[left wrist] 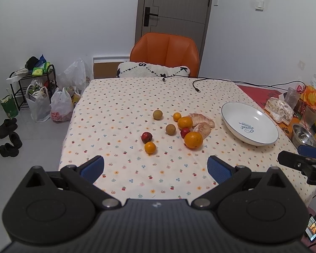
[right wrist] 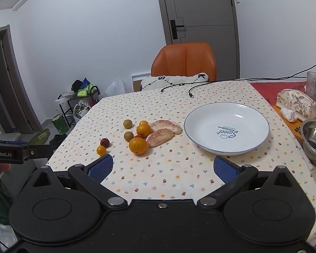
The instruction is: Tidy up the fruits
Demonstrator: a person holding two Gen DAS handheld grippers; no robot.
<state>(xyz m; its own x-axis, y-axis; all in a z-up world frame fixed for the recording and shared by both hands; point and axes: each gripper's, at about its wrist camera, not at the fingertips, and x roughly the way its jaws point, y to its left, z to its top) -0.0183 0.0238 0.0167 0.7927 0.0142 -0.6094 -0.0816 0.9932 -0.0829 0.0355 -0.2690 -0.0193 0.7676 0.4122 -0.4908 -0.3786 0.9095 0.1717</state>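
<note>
The left claw (left wrist: 155, 168) hangs over the near edge of the tabletop (left wrist: 120, 109) with its blue-padded fingers (left wrist: 93, 167) spread wide and nothing between them. The right claw (right wrist: 164, 169) is likewise spread wide and empty above the flower-printed cloth, with its own blue pads (right wrist: 224, 169) apart. Just ahead of both lies a loose cluster of fruit: a large round orange (right wrist: 138, 146) nearest, a second, smaller orange (right wrist: 143, 130) behind it, and two peeled pinkish pomelo segments (right wrist: 160, 137) touching each other beside them. A small red fruit (right wrist: 139, 136) sits tucked between the two oranges. To the left lie a small orange citrus (left wrist: 150, 147), a dark red round fruit (left wrist: 146, 137) just beside it, and two brownish-green round fruits (left wrist: 170, 129) further back. A tiny orange fruit (left wrist: 176, 116) rests behind the second orange. To the right of the cluster, apart from it, stands a wide white shallow bowl with a blue rim and the printed word "Sweet" (right wrist: 252, 145), holding no fruit. A steel bowl (right wrist: 311, 130) sits at the right edge, and an orange chair (right wrist: 184, 61) stands behind the tabletop.
</note>
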